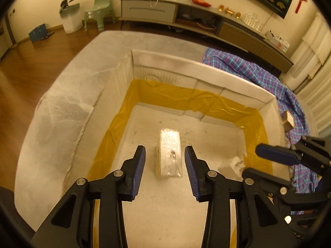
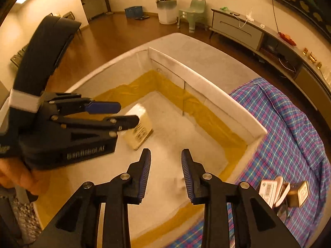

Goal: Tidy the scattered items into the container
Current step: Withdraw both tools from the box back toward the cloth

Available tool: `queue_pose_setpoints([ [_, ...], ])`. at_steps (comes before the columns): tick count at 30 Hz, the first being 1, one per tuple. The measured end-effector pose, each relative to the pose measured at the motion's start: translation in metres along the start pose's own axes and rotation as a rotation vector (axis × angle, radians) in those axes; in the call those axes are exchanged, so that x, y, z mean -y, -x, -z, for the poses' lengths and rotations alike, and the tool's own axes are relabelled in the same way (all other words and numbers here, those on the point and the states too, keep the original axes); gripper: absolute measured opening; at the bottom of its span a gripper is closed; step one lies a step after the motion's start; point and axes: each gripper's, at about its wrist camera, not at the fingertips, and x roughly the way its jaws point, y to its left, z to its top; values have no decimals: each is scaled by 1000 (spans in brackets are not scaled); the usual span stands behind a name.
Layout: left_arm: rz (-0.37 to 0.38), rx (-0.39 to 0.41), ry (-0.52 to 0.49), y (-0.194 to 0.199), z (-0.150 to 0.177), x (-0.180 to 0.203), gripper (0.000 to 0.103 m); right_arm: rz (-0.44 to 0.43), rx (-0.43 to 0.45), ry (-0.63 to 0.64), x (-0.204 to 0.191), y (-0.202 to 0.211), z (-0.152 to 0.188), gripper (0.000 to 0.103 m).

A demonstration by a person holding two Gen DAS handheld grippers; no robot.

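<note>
Left gripper (image 1: pixel 164 170) apart over white wrapped packet (image 1: pixel 168 155) on white foam box (image 1: pixel 238 76) floor; right gripper (image 2: pixel 165 171) apart, empty. Risk: small boxes (image 2: pixel 283 192) near checked cloth (image 2: pixel 289 124) edge slipping off.

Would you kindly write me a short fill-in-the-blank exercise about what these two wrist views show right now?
1. The white packet lies on the floor of the white ____, which is lined with yellow tape.
2. The left gripper hangs over the packet with its jaws ____.
3. The small boxes not yet tidied lie on the ____ cloth, outside the container.
4. Between the right gripper fingers there is ____.

Missing words: box; open; plaid; nothing
</note>
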Motion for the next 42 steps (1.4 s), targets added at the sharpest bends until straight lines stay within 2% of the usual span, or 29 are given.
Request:
queue_pose_setpoints([
  [13, -37, 76, -100, 71, 39, 35, 42, -101, 152, -101, 4, 69, 57, 35],
  [15, -34, 80, -108, 78, 45, 40, 42, -112, 171, -106, 4, 78, 65, 39],
  [19, -25, 93, -121, 95, 57, 51, 42, -135, 203, -115, 4, 95, 81, 42],
  [33, 1, 134, -198, 140, 99, 90, 42, -210, 294, -152, 13, 138, 136, 43],
  [42, 31, 162, -242, 156, 124, 119, 42, -219, 356, -238, 44, 166, 174, 45],
])
